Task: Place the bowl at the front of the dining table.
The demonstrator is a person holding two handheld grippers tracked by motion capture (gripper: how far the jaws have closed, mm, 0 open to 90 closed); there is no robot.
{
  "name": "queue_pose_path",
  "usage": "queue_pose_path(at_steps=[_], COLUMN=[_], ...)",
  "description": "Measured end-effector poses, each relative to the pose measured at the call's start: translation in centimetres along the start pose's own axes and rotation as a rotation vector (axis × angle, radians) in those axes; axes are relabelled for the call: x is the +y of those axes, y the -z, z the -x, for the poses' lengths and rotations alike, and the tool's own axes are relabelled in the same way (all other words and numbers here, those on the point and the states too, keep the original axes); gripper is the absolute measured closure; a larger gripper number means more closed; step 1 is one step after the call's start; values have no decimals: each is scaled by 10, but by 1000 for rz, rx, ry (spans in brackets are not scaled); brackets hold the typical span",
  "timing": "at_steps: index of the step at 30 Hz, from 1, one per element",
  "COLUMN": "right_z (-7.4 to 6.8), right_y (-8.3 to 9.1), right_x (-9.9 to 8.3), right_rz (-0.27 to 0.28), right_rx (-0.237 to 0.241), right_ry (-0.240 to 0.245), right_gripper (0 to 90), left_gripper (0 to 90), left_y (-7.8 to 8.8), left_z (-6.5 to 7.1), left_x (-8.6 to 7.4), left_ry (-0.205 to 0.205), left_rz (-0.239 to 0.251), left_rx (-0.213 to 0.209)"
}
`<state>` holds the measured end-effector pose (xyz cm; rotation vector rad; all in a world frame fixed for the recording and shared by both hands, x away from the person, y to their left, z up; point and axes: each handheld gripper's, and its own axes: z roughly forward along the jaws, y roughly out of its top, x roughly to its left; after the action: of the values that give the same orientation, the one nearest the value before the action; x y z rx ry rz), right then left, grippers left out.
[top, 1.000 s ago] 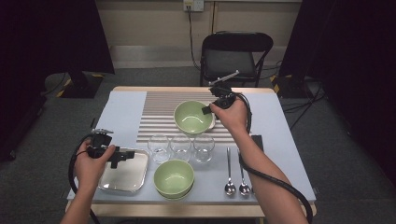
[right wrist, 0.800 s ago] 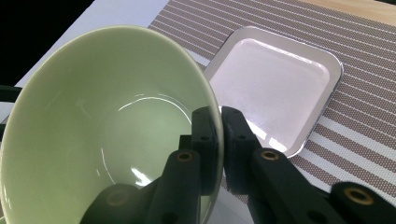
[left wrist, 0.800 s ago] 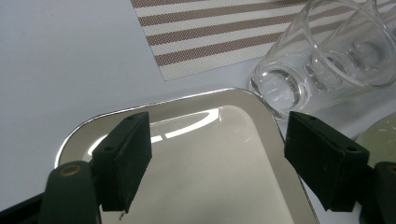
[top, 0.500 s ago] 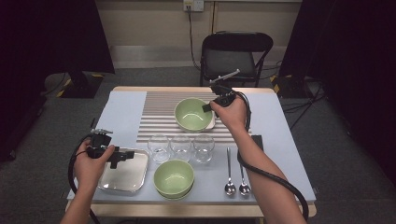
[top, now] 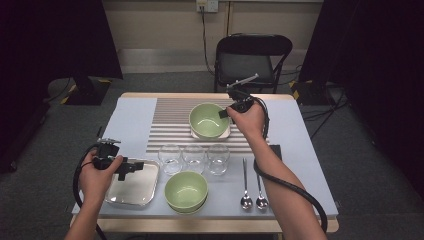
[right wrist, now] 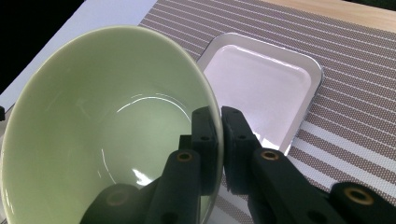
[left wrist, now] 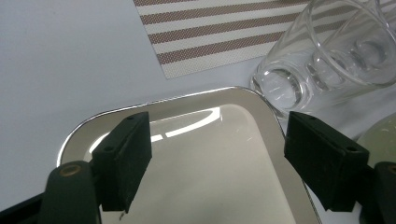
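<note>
Right gripper (right wrist: 219,140) clamped on green bowl (right wrist: 102,126) rim, bowl tilted above white tray (right wrist: 271,88) just beyond; left gripper (left wrist: 217,154) jaws apart.

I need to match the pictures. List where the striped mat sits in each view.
High view: mat at the table's far middle, beneath the bowl in the right gripper.
Left gripper view: top, beyond the steel tray.
Right gripper view: right side, under the white tray.
Shared landmark: pale cloth along the mat's edge.
</note>
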<state>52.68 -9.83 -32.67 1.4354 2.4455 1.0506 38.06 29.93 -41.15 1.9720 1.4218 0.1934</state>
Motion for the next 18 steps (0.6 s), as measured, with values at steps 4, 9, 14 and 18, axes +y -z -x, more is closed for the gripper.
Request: queue_pose_path(at_steps=[4, 9, 14, 18], right_z=[2, 4, 6, 9], right_y=[-2, -7, -10, -13], right_x=[0, 1, 4, 6], right_rz=[-1, -4, -3, 2], right_rx=[-2, 0, -6, -8], right_ry=[-7, -8, -11, -18], right_gripper=[850, 849, 849, 849], left_gripper=[233, 234, 233, 233], left_y=[0, 0, 0, 0], left_z=[0, 0, 0, 0], left_x=[0, 0, 0, 0], left_ry=[5, 1, 7, 11], left_rz=[4, -1, -6, -2], left_rx=[0, -2, -2, -2])
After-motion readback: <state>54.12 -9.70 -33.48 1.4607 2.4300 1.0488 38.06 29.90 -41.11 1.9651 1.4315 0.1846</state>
